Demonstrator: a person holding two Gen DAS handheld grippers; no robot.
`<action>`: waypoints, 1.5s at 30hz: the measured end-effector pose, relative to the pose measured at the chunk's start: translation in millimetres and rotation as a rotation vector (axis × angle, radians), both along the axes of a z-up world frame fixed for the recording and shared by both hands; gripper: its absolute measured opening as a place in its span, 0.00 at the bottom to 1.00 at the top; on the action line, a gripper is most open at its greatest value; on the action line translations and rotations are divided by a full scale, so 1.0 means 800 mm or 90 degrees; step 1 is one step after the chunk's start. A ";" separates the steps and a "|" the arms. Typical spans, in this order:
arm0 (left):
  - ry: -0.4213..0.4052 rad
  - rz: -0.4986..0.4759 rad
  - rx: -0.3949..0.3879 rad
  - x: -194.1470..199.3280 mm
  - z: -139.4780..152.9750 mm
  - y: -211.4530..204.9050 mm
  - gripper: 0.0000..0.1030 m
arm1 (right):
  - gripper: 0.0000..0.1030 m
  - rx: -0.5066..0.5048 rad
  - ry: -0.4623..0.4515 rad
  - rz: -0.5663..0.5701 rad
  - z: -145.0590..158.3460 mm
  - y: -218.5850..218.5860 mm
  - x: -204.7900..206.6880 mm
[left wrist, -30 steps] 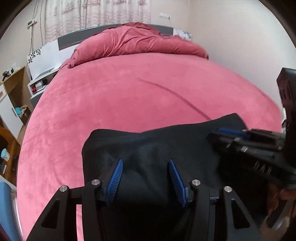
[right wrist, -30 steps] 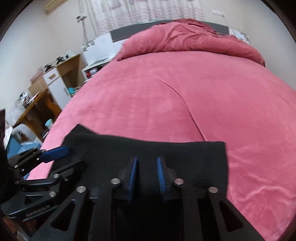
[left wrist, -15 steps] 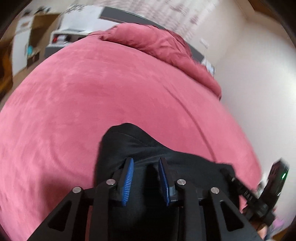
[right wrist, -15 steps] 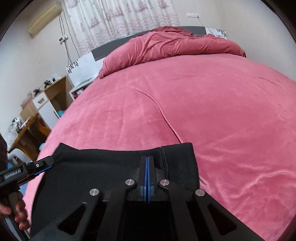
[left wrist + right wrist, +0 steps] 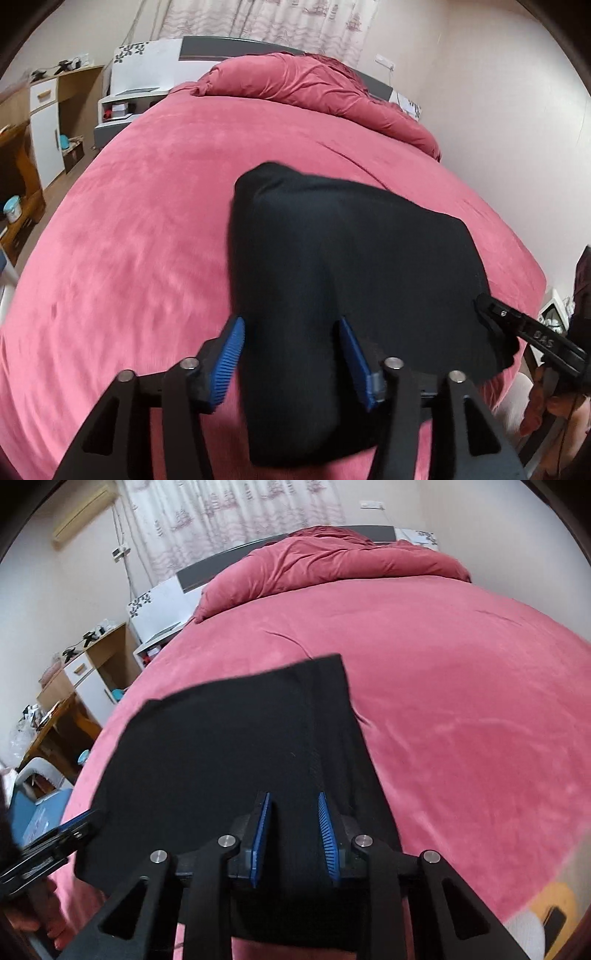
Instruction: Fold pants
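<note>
Across the red bed (image 5: 140, 229) the black pants (image 5: 351, 266) now lie as a folded block near its foot. We have just let go: left gripper (image 5: 291, 363) stands wide, right gripper (image 5: 293, 836) only a little parted, both empty above the cloth, so this fold looks finished.

Folded pants (image 5: 354, 266) flat on bed (image 5: 147, 229), near its front edge. Bunched duvet (image 5: 306, 88) at far end against headboard (image 5: 229, 46). Left gripper (image 5: 291, 354) over pants' left part, right gripper (image 5: 293, 834) over right part, by the hem. Nightstand (image 5: 155, 631) and desk (image 5: 62, 705) left of bed.
</note>
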State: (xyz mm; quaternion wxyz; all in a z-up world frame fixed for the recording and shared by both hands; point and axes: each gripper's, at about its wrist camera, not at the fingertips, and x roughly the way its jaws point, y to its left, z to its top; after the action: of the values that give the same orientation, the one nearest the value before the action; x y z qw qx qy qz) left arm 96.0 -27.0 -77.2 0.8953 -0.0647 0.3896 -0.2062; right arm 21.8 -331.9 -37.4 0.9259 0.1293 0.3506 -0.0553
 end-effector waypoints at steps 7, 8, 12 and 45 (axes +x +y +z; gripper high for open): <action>0.033 -0.005 -0.049 -0.034 -0.006 0.023 0.60 | 0.27 0.026 -0.013 -0.019 0.000 -0.015 -0.022; 0.039 -0.011 -0.054 -0.036 -0.007 0.025 0.60 | 0.27 0.043 -0.018 -0.024 -0.001 -0.021 -0.024; 0.050 -0.029 -0.063 -0.047 -0.008 0.032 0.60 | 0.79 0.103 -0.012 -0.066 -0.009 -0.042 -0.030; 0.053 -0.125 -0.071 0.013 0.031 -0.022 0.49 | 0.46 0.215 -0.007 0.154 -0.019 -0.042 0.096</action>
State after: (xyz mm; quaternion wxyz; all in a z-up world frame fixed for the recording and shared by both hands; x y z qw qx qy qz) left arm 106.2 -44.3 -52.3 0.8488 -0.0848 0.4189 -0.3113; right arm 98.8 -365.5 -52.9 0.8928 0.2402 0.3628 0.1165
